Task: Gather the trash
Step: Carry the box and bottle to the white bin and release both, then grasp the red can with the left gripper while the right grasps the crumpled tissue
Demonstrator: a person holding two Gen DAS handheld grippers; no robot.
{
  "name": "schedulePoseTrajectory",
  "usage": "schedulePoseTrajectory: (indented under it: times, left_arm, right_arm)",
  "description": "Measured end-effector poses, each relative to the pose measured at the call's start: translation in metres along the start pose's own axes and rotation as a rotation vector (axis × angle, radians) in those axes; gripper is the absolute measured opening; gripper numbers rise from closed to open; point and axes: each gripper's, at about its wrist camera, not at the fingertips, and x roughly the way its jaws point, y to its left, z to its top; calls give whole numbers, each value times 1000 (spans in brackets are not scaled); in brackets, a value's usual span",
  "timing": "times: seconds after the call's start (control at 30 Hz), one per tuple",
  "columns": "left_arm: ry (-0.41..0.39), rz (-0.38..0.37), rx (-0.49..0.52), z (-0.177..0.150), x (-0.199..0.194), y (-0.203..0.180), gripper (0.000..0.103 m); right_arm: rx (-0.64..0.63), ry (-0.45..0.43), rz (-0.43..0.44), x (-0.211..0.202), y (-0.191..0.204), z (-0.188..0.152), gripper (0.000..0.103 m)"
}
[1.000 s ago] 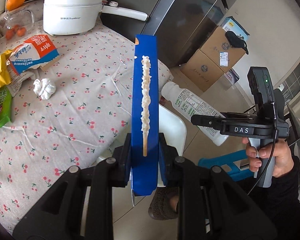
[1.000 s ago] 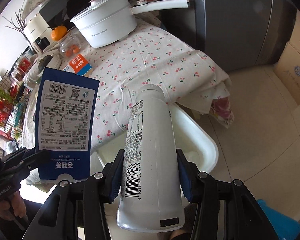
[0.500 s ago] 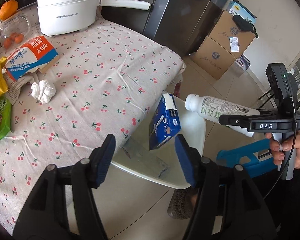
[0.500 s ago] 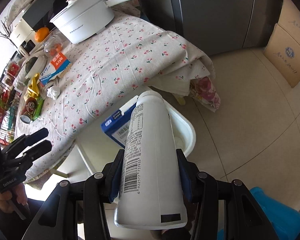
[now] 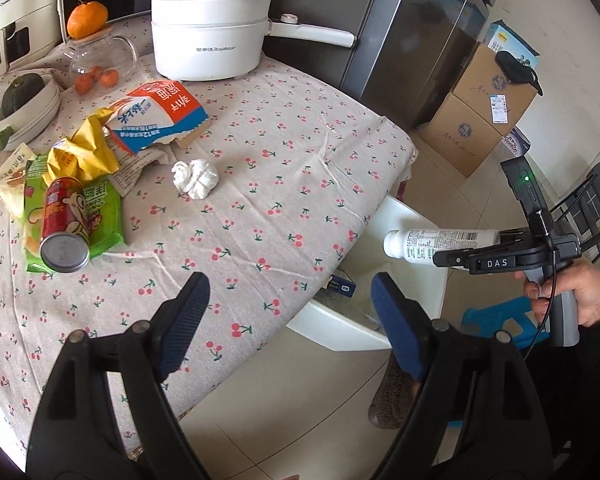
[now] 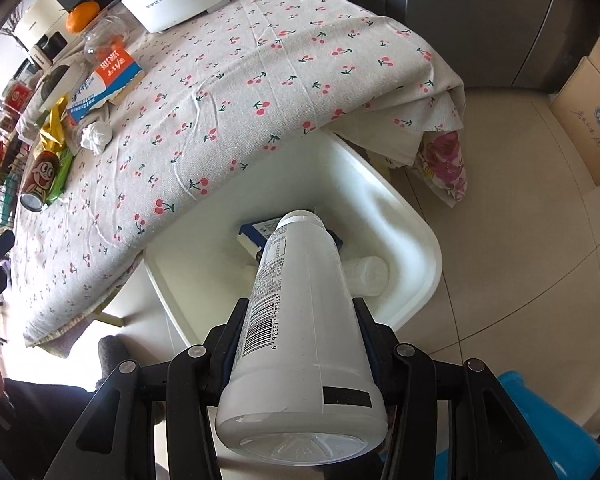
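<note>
My right gripper (image 6: 300, 316) is shut on a white plastic bottle (image 6: 296, 300) and holds it over the white bin (image 6: 428, 248) beside the table; the bottle also shows in the left wrist view (image 5: 432, 244). A blue carton (image 6: 260, 230) and a small white bottle (image 6: 368, 274) lie inside the bin. My left gripper (image 5: 288, 312) is open and empty above the table's edge. On the cherry-print tablecloth (image 5: 280, 184) lie a crumpled tissue (image 5: 195, 179), a red can (image 5: 62, 226), a green wrapper (image 5: 100, 212), a yellow wrapper (image 5: 82, 156) and a torn orange-and-blue carton (image 5: 160, 116).
A white electric pot (image 5: 208, 32), a glass jar of small oranges (image 5: 100, 64) and a bowl with a squash (image 5: 24, 100) stand at the table's back. Cardboard boxes (image 5: 480, 116) and a dark fridge (image 5: 416, 40) stand beyond. A blue stool (image 6: 540, 420) is near my right gripper.
My left gripper opened and let go of the blue carton, which fell into the bin, then drew back over the table. My right gripper brought the bottle lower over the bin.
</note>
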Motion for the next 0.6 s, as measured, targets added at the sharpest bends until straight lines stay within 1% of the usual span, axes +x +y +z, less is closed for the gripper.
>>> schedulePoseTrajectory:
  times: [0.1, 0.17, 0.2, 0.23, 0.37, 0.6]
  left_arm:
    - [-12, 25, -15, -1, -9, 12, 86]
    - [-20, 39, -27, -2, -14, 19, 90]
    - [-23, 45, -33, -2, -17, 23, 91]
    - [-27, 52, -39, -2, -20, 27, 93]
    - [-42, 89, -68, -4, -30, 43, 96]
    - [-45, 155, -124, -8, -42, 76, 97]
  right_arm:
    - [15, 12, -14, 5, 2, 7, 52]
    - [29, 16, -18, 6, 3, 12, 61]
    - [33, 7, -20, 3, 4, 14, 70]
    - [33, -4, -22, 0, 6, 16, 73]
    - [-2, -34, -29, -12, 20, 19, 77]
    - [-54, -82, -26, -29, 45, 23, 82]
